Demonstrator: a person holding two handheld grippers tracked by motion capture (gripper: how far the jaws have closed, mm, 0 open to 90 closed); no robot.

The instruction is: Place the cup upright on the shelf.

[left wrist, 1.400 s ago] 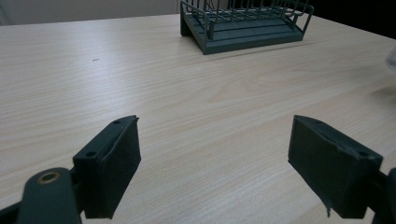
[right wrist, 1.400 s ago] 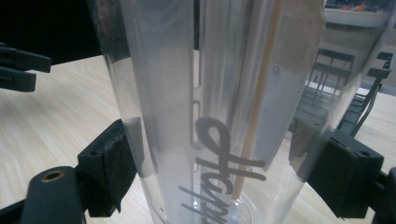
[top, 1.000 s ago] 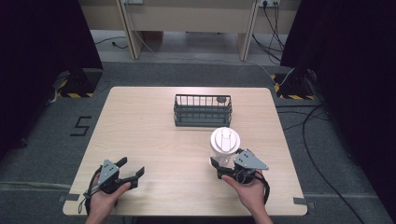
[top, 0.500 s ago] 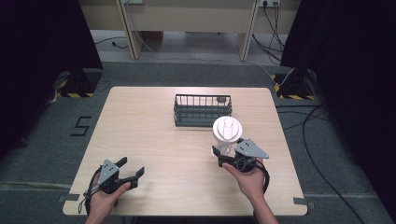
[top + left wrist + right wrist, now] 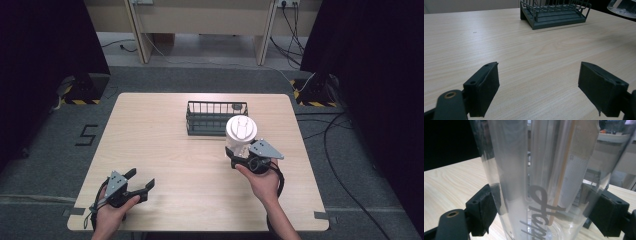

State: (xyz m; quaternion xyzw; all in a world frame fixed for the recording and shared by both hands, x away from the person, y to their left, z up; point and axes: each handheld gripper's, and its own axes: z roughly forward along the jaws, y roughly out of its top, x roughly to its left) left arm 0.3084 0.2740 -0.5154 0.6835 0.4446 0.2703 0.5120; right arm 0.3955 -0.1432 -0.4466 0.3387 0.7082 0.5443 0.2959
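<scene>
A clear plastic cup [image 5: 241,134] with a white lid stands upright in my right gripper [image 5: 239,160], lifted above the table just in front of the dark wire basket [image 5: 216,118]. In the right gripper view both black pads press the cup's [image 5: 541,177] clear wall, which carries grey lettering. My left gripper [image 5: 142,184] rests low near the table's front left edge, jaws wide apart with bare wood between them [image 5: 537,82]. The basket [image 5: 554,13] lies far ahead of it, and the cup's edge [image 5: 621,7] shows at top right.
The light wooden table [image 5: 160,135] has open room across its left and middle. Cables and yellow-black striped stands [image 5: 75,92] sit on the grey floor around it. A pale bench [image 5: 200,20] stands beyond the table.
My right gripper has carried the cup up and away from me, toward the basket. The left gripper has stayed where it was.
</scene>
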